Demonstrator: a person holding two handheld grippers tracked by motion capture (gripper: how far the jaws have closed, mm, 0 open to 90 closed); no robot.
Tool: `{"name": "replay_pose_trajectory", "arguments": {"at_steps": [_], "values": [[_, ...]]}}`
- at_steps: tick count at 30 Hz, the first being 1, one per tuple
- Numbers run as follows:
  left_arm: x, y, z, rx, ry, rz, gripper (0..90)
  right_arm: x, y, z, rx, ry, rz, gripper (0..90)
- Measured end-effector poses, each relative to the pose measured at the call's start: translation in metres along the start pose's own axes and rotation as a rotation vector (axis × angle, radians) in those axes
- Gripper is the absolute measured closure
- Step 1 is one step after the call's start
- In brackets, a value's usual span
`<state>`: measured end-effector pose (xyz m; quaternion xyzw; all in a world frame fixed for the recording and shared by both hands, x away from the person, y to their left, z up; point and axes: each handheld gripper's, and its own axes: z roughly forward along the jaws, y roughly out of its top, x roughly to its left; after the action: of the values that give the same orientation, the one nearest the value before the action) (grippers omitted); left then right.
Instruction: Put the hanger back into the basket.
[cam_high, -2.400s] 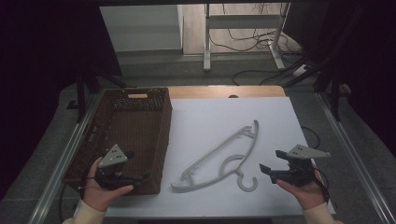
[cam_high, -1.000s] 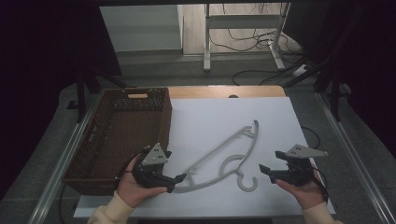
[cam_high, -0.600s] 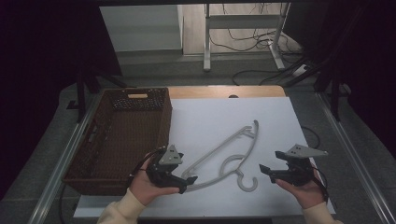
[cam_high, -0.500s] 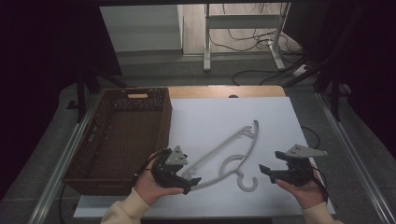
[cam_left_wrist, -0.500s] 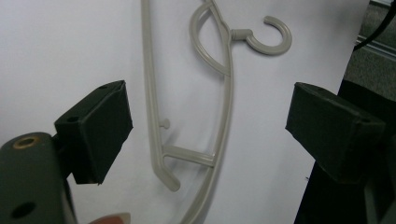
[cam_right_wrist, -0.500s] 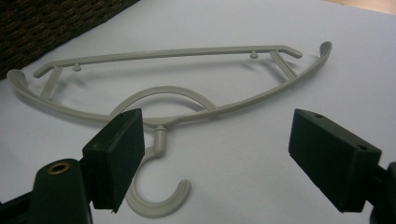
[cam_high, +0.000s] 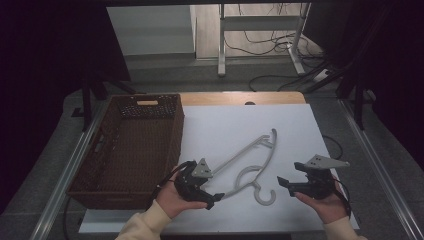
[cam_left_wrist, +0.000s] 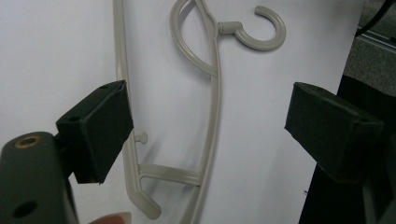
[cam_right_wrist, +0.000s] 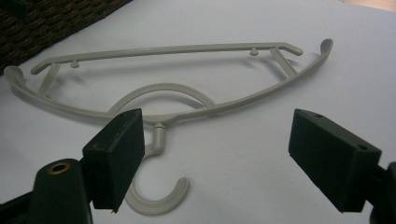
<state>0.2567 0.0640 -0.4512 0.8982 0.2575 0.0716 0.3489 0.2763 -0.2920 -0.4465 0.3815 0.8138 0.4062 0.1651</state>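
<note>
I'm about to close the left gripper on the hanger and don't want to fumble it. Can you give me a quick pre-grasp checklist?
1. Left gripper open: ok.
2. Hanger end between its jaws: ok; both bars pass between them in the left gripper view.
3. Hanger lying flat on the white table: ok.
4. Right gripper open, apart from the hanger: ok.
5. Wicker basket empty: ok.
6. Jaws low enough to grip: cannot tell.

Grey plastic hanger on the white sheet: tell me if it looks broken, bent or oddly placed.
Nothing stands out. The grey plastic hanger lies flat and diagonal on the white sheet, hook toward the person, whole in both gripper views. The open left gripper is at its near end, beside the brown wicker basket.
</note>
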Motion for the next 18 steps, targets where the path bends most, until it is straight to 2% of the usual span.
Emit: {"name": "replay_pose_trajectory", "arguments": {"at_steps": [18], "values": [[-0.002, 0.007, 0.022, 0.043, -0.032, 0.01, 16.6, 0.0, -0.001, 0.002, 0.012, 0.002, 0.002, 18.6]]}}
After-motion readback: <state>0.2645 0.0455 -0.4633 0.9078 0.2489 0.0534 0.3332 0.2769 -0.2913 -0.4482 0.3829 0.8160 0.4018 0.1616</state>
